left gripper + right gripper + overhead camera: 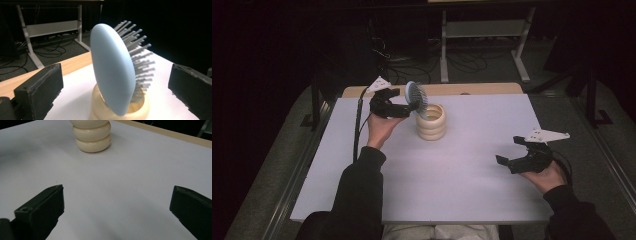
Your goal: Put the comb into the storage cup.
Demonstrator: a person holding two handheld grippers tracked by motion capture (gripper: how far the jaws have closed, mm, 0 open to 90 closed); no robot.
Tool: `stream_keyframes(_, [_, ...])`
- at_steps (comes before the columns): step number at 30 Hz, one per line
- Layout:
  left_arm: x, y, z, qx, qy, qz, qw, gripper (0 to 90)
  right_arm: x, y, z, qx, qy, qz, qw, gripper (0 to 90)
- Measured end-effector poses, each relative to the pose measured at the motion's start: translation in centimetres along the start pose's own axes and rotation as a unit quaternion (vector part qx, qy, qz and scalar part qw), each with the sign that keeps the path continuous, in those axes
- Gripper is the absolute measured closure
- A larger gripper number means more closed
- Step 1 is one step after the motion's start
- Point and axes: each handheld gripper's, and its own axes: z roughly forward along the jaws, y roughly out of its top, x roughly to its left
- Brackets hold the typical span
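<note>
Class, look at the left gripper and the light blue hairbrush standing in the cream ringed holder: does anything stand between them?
Nothing visible does. The left gripper has its jaws open on either side of the light blue hairbrush, which stands in the cream ringed holder. Only open space lies between the jaws and the brush.

No lettering to read anywhere here: no label, brand, number or sign shows on anything in these views.
</note>
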Motion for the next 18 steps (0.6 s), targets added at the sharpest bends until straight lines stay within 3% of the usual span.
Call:
stream_keyframes(15, [1.2, -1.0, -2.5, 0.010, 0.004, 0.009, 0.9999, 0.0, -0.1, -0.2, 0.1, 0.008, 0.000, 0.001, 1.0000, 0.0])
stream_keyframes(18, [1.4, -1.2, -3.0, 0.011, -0.006, 0.006, 0.9999, 0.0, 0.0, -0.1, 0.1, 0.009, 0.000, 0.001, 1.0000, 0.0])
